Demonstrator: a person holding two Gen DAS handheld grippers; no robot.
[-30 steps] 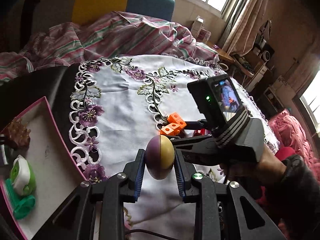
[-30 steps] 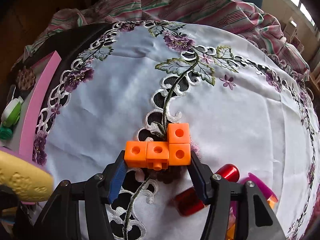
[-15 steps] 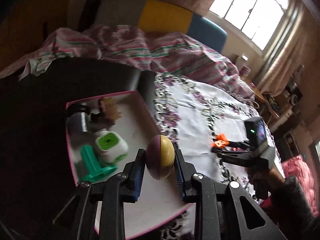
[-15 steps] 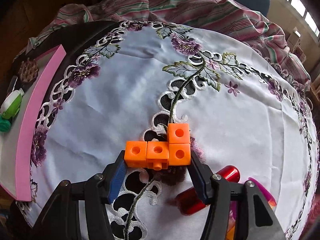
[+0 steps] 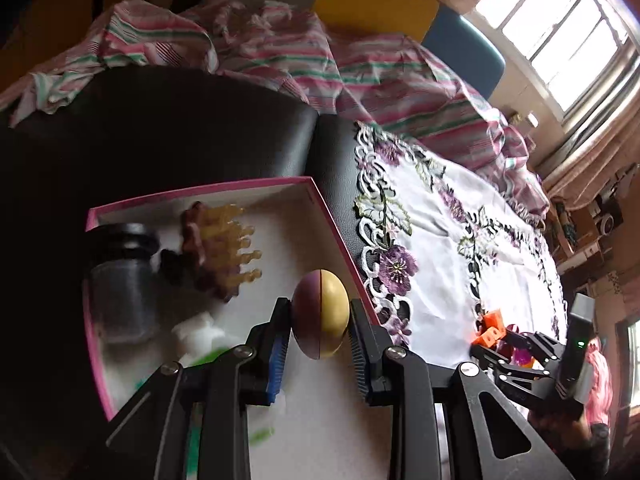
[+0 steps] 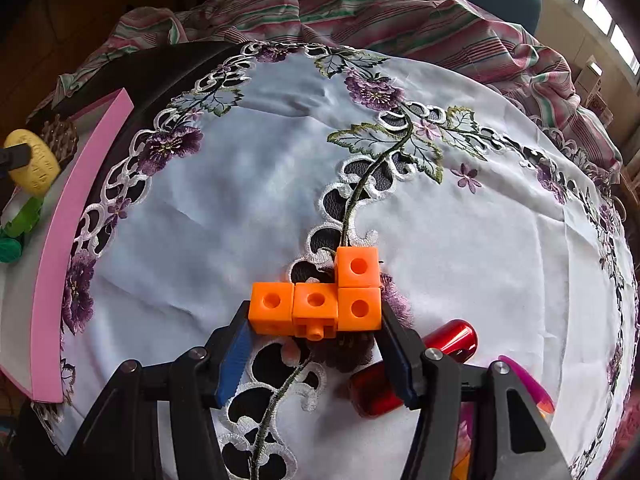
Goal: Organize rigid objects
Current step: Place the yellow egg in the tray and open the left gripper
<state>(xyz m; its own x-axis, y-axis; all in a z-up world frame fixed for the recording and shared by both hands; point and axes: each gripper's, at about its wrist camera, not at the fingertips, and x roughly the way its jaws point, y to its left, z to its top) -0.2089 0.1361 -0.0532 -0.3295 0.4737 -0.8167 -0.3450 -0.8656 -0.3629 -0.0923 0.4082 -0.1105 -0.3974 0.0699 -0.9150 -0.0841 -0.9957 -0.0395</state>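
Note:
My left gripper (image 5: 319, 320) is shut on a purple and yellow egg-shaped toy (image 5: 320, 314) and holds it above the pink-rimmed tray (image 5: 200, 196). The toy also shows in the right wrist view (image 6: 34, 162) at the far left. My right gripper (image 6: 314, 320) is shut on an orange block piece (image 6: 320, 300) made of linked cubes, just above the embroidered white tablecloth (image 6: 240, 184). That gripper shows in the left wrist view (image 5: 486, 338) at the right.
The tray holds a dark jar (image 5: 120, 280), a brown spiky piece (image 5: 216, 248), a white and green item (image 5: 196, 336). A red cylinder (image 6: 416, 364) and a magenta piece (image 6: 528, 384) lie by the right gripper. Striped fabric (image 6: 400, 20) lies behind.
My left gripper has swung left from over the tablecloth to over the tray, still holding the egg toy. My right gripper has barely moved with the orange blocks.

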